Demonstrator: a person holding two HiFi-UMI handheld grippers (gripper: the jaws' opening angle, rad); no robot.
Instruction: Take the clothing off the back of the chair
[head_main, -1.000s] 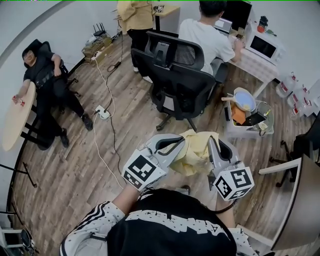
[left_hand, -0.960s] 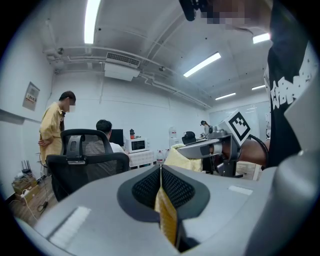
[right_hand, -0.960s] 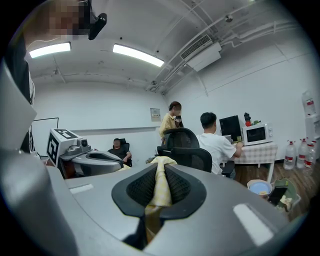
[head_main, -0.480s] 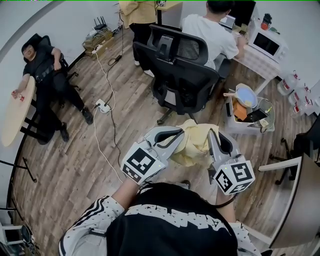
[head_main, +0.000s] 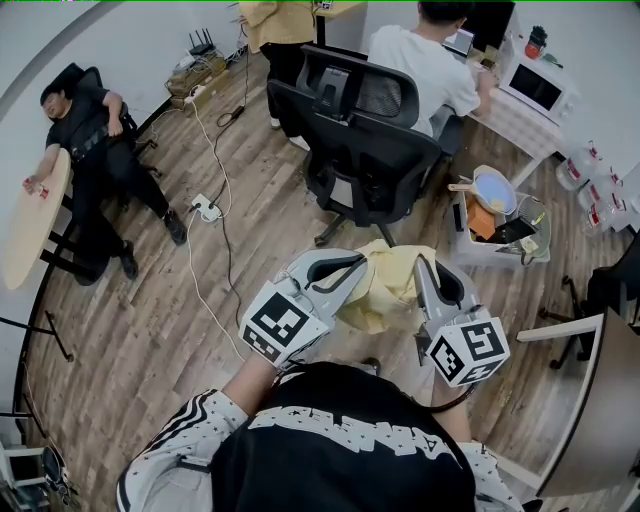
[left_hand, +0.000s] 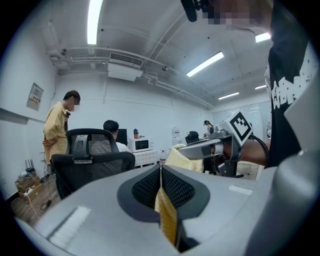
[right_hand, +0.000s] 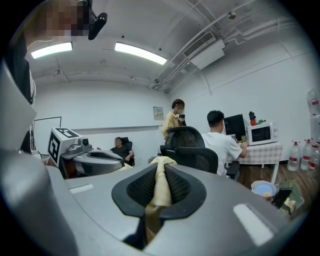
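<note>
A pale yellow garment (head_main: 385, 288) hangs bunched between my two grippers, in front of my chest and clear of the black office chair (head_main: 362, 160). My left gripper (head_main: 352, 277) is shut on one edge of it; yellow cloth (left_hand: 166, 212) shows pinched between its pads in the left gripper view. My right gripper (head_main: 421, 275) is shut on the other side, with a strip of yellow cloth (right_hand: 159, 187) between its pads. The chair's back (right_hand: 192, 145) is bare and stands a short way ahead of me.
A person in a white shirt (head_main: 420, 70) sits at a desk behind the chair, near a microwave (head_main: 533, 90). Another person (head_main: 95, 150) reclines at the left by a round table (head_main: 35, 225). A crate with a bowl (head_main: 495, 225) sits right; cables (head_main: 205, 215) cross the floor.
The view has shifted slightly; the chair sits a little farther up in the frame. Both grippers still hold the yellow garment in the same place.
</note>
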